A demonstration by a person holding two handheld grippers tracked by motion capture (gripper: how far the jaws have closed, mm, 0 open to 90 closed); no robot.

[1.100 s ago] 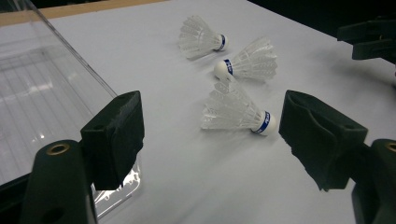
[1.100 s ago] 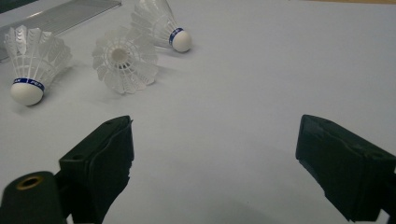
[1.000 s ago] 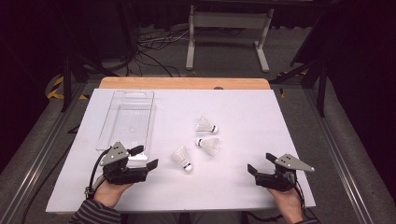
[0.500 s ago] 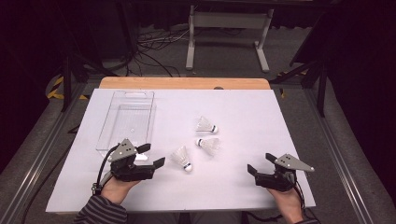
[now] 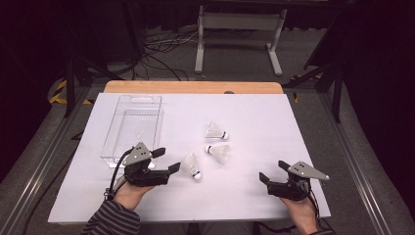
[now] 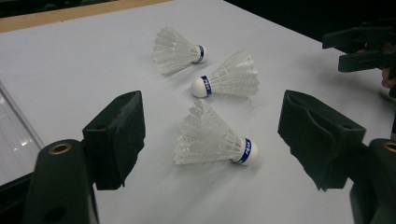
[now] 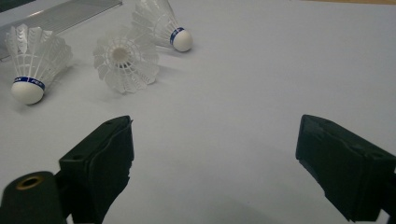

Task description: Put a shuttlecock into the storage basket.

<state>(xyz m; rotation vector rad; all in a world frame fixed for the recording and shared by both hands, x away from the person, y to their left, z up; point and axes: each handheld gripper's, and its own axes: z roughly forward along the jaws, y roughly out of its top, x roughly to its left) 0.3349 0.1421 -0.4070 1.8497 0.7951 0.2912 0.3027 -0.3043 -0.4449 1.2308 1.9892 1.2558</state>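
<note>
White sheeting covers the table, its wooden far edge showing at the back, with dark floor, cables and a metal stand behind. On the sheet lie three white shuttlecocks with blue-banded cork heads, all on their sides. Nearest the person's left hand, the closest shuttlecock rests with its cork toward the person; in the left gripper view this same shuttlecock lies on the table between and just beyond the two black jaws. The left gripper has its jaws spread wide, clear of the feathers, touching nothing. Just beyond lies the middle shuttlecock, its cork pointing to the table's left, and farther back the far shuttlecock, its cork pointing right; the two lie near each other but apart. A clear plastic tray sits at the left of the table, its long side running away from the person, its near end just beside the left gripper. At the table's right near corner, the right gripper is held low over bare sheeting, well apart from all three shuttlecocks, its jaws also spread wide with nothing between them. A striped sleeve shows at the person's left wrist.
</note>
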